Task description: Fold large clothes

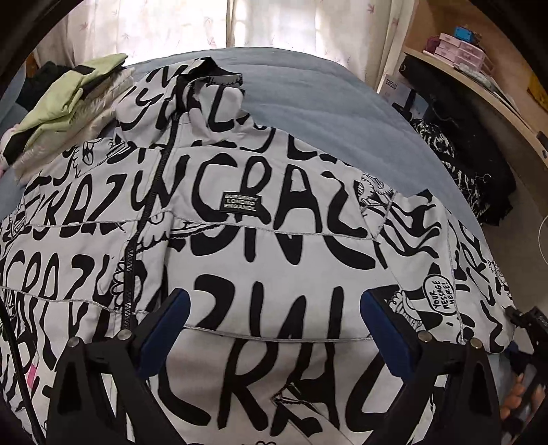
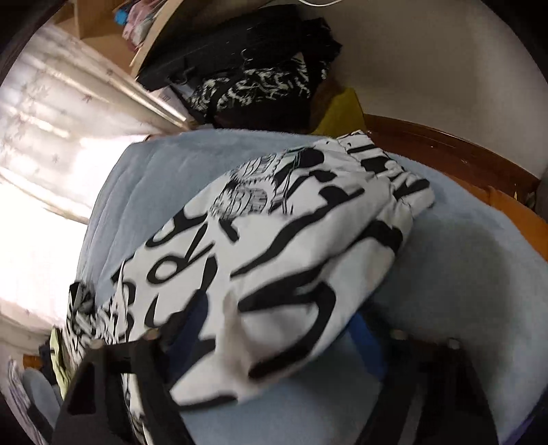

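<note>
We see the white jacket [image 1: 239,219], smooth woven cloth printed with heavy black lettering and a black zipper, spread across the quilted pale-blue bed cover [image 1: 308,96]. Left gripper [image 1: 274,308] hovers over its front with blue-padded fingers spread wide, holding nothing. Right gripper [image 2: 274,328] has the sleeve [image 2: 274,232] draped between its parted fingers; blur keeps us from telling whether it grips the cloth.

Blue bed [image 1: 328,102], bright curtained window [image 1: 205,24], wooden shelf [image 1: 455,73] with boxes, pale wall [image 2: 428,58], wooden bed frame [image 2: 445,147]
</note>
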A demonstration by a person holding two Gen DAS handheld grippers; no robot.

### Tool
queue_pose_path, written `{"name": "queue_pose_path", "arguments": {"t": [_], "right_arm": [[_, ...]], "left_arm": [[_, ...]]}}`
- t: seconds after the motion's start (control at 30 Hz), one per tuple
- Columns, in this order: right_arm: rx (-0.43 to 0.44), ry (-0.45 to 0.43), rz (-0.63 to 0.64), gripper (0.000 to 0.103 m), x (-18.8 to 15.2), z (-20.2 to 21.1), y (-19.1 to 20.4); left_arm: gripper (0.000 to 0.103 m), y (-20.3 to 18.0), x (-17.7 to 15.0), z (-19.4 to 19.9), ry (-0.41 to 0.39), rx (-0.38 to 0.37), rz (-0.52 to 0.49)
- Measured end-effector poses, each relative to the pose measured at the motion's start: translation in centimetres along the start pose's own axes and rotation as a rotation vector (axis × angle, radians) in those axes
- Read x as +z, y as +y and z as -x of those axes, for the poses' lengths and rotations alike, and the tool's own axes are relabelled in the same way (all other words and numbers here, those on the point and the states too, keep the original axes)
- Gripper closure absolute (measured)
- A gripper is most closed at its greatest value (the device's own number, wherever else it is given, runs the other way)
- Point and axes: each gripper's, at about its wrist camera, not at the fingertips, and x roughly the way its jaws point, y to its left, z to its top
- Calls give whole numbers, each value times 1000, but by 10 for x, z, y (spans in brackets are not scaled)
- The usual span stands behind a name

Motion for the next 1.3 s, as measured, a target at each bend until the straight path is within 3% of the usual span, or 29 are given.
{"name": "queue_pose_path", "arguments": {"t": [0.03, 0.07, 0.13, 0.23, 0.37, 0.53, 0.67, 0.73, 0.83, 0.93, 1.1, 1.23, 1.3], "right_arm": [[2, -1, -21, 66, 4, -3, -2], [15, -5, -41, 79, 7, -4, -3], [44, -50, -52, 89, 12, 3, 4], [34, -185, 135, 95, 7, 34, 56], [179, -258, 384, 95, -22, 73, 141], [346, -196, 700, 95, -96, 87, 238], [329, -118, 924, 94, -169, 61, 278], [316, -10, 991, 94, -203, 35, 283], [284, 210, 1036, 91, -251, -6, 275], [233, 324, 1038, 76, -282, -22, 253], [300, 344, 941, 65, -273, -8, 233], [338, 314, 861, 49, -260, 11, 220], [353, 302, 820, 49, -258, 16, 212]], "left_arm": [[5, 3, 0, 2, -4, 0, 4], [5, 8, 1, 5, -12, 2, 12], [5, 18, 1, 13, -27, 4, 25], [5, 36, -1, 30, -57, 7, 41], [5, 63, -8, 56, -122, 37, 36], [5, 102, -16, 82, -176, 37, 46], [5, 134, -22, 94, -230, 51, 90], [5, 149, -24, 95, -237, 66, 114], [5, 172, -28, 88, -191, 49, 171], [5, 185, -34, 78, -134, 13, 215], [5, 183, -39, 66, -95, -53, 214], [5, 170, -37, 64, -76, -155, 202], [5, 164, -36, 64, -70, -191, 197]]}}
